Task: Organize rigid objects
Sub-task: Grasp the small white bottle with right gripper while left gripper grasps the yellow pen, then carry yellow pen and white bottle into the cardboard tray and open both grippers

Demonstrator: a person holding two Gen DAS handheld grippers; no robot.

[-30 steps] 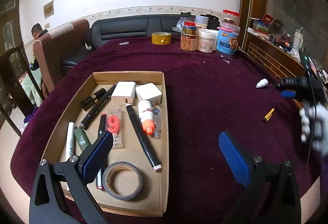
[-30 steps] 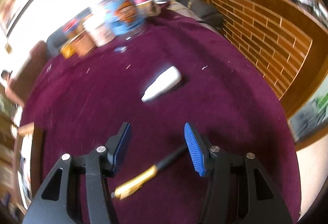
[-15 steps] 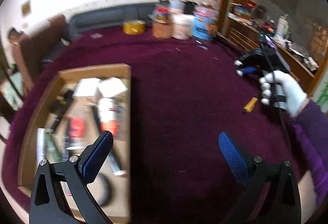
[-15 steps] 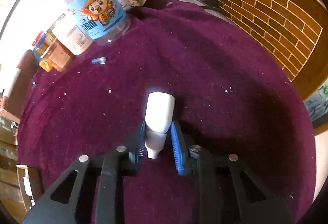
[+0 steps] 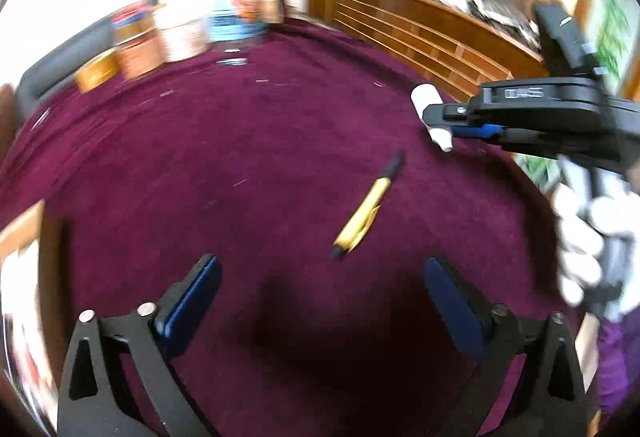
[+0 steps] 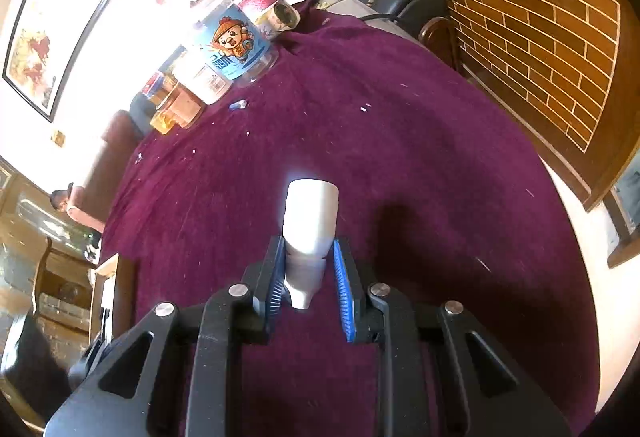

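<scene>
A small white bottle [image 6: 309,221] sits lifted above the purple cloth, with my right gripper [image 6: 307,265] shut on its narrow end. The left wrist view shows the same white bottle [image 5: 427,102] in the right gripper [image 5: 448,125], held by a white-gloved hand [image 5: 588,245]. A yellow and black pen [image 5: 366,209] lies on the cloth, ahead of my left gripper [image 5: 320,293]. The left jaws are wide apart and closing, with nothing between them. The cardboard box [image 5: 20,237] shows only as a blurred edge at the far left.
Jars and tins [image 6: 224,49] stand at the table's far edge, with a tape roll [image 5: 98,71] beside them. A wooden brick-pattern panel [image 6: 532,29] borders the table on the right. A person [image 6: 76,205] sits in the background at left. A small blue cap [image 6: 239,104] lies near the jars.
My left gripper swung right, away from the box, toward the pen. My right gripper moved from the pen to the white bottle, shut on it and raised it off the cloth.
</scene>
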